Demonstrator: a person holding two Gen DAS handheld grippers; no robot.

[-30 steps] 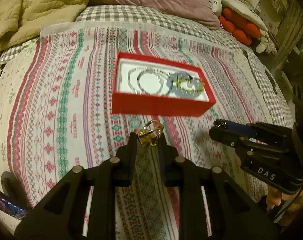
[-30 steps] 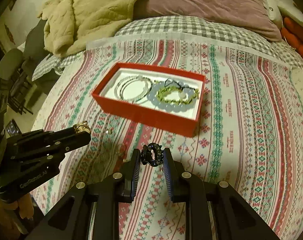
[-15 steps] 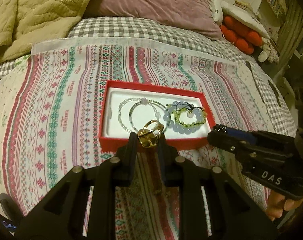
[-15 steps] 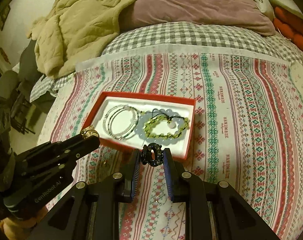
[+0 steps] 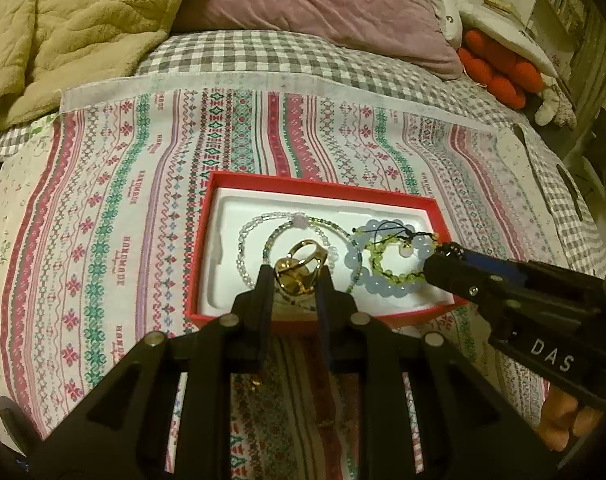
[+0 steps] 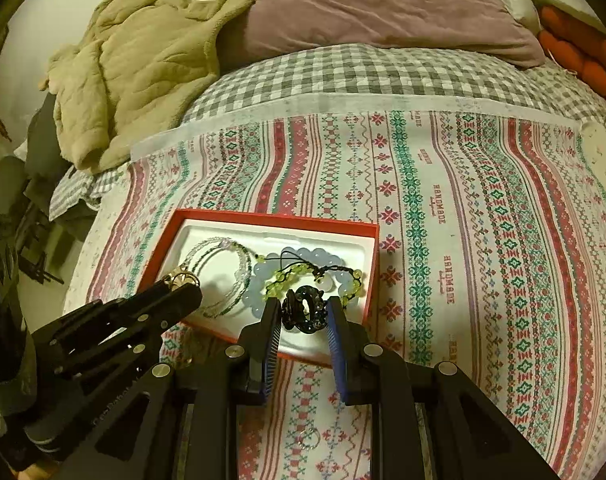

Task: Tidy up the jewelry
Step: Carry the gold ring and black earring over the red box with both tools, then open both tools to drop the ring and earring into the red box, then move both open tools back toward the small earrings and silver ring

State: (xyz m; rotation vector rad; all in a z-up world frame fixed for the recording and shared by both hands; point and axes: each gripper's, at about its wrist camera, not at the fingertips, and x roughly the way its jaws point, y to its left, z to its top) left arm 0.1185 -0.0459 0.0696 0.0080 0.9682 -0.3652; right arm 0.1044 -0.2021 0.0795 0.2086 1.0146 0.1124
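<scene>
The left gripper [image 5: 293,280] is clamped on a gold ring [image 5: 299,272] and the right gripper [image 6: 303,312] on a dark ring [image 6: 305,310], both hanging over the near part of the red box [image 5: 403,200] that sits on the patterned cloth [image 5: 123,220] spread over the bed. Each ring looks light, hard and smooth, so it will likely slip or twist if the squeeze loosens; the band's flat sides, where the fingers now press, seem the sound place to hold, and a low release over the white liner should keep it from bouncing out. Counted: two rings held, one per gripper. Inside the box lie what appear to be four beaded bracelets: a clear-bead loop [image 5: 247,240] and a thin green-bead loop [image 5: 271,236] on the left, a pale blue bracelet [image 5: 383,288] with a yellow-green bracelet [image 5: 387,276] lying on it on the right. These are limp strands, easily dragged by a passing finger. A small ring-like piece [image 6: 307,438] lies on the cloth near the right gripper.
</scene>
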